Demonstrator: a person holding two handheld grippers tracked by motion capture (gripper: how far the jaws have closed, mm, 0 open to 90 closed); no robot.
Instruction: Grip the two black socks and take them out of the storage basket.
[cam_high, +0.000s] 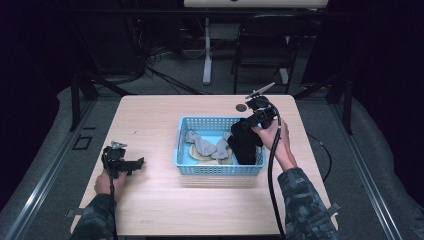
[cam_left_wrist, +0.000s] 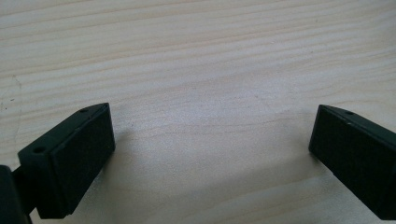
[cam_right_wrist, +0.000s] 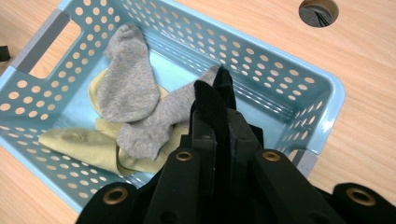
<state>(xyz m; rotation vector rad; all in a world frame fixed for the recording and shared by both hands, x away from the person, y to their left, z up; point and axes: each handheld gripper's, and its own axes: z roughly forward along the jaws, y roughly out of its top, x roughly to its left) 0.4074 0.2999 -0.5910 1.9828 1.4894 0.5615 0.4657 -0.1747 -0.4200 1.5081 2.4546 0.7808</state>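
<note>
A black sock (cam_right_wrist: 219, 100) is pinched between the closed jaws of the right gripper (cam_right_wrist: 219, 135), its free end poking up past the jaw tips in the right gripper view. In the high view the black sock (cam_high: 243, 142) hangs right of centre in the frame, long axis near vertical, draping down into the right end of the blue basket (cam_high: 218, 169). So the sock lies directly in and below the jaws, with the basket floor beneath it.

Inside the basket (cam_right_wrist: 299, 88), two grey socks (cam_right_wrist: 128, 88) lie across pale yellow socks (cam_right_wrist: 84, 144), left of the black one.

The left gripper (cam_high: 120, 162) sits at the lower left of the high view, well apart from the basket, jaws spread wide over bare table (cam_left_wrist: 201, 60) and holding nothing. The right hand (cam_high: 277, 145) is plainly the nearer one; whether the sock is going in or coming out, I cannot tell.
</note>
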